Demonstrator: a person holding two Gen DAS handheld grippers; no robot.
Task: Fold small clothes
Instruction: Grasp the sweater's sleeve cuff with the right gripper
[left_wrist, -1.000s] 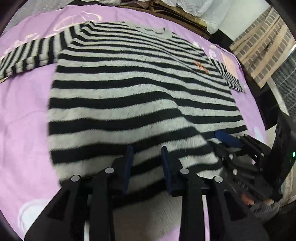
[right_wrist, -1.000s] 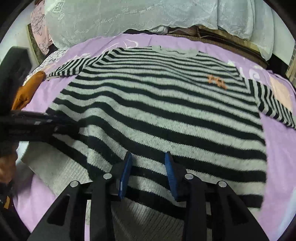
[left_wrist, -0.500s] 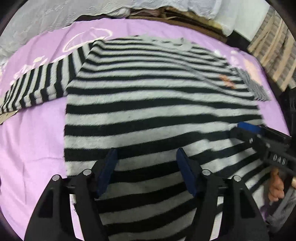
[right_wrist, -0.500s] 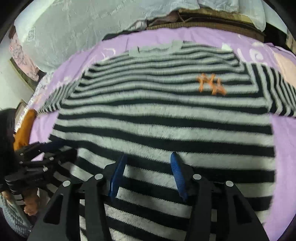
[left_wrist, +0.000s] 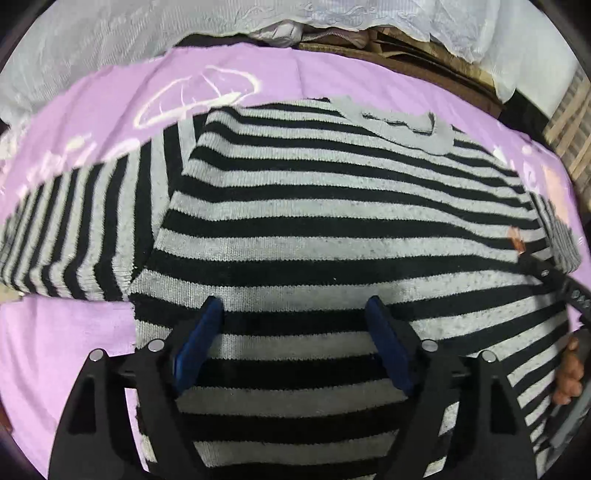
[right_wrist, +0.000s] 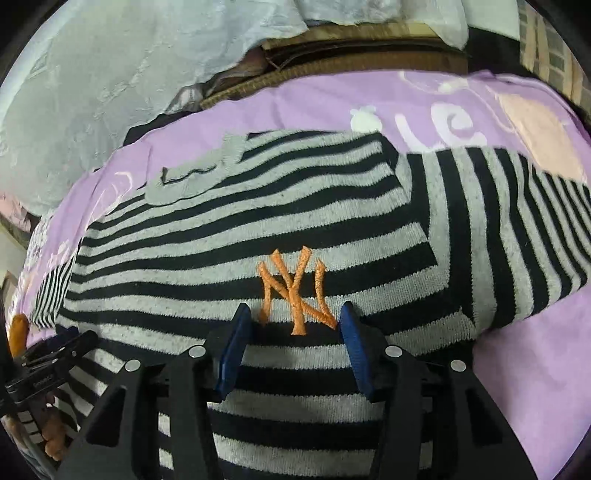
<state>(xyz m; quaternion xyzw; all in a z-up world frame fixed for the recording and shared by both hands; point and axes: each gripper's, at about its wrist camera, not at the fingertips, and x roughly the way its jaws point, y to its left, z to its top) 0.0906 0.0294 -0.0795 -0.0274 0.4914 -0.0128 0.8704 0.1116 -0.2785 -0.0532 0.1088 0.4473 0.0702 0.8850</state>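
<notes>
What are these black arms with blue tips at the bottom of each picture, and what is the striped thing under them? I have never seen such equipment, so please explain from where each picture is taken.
There is no robot here. A person holds a hand tool in each hand, and each tool is a gripper with two black fingers ending in blue pads. A small wide-angle camera sits on each tool and looks forward along its fingers, so the edges of the pictures look bent.

One picture comes from the left gripper, whose jaws are opening. The other comes from the right gripper, whose jaws stand apart. Neither holds anything; both are above the cloth.

Below them a black and grey striped sweater lies spread flat on a purple sheet, sleeves out to the sides. It has an orange embroidered logo on the chest.
</notes>
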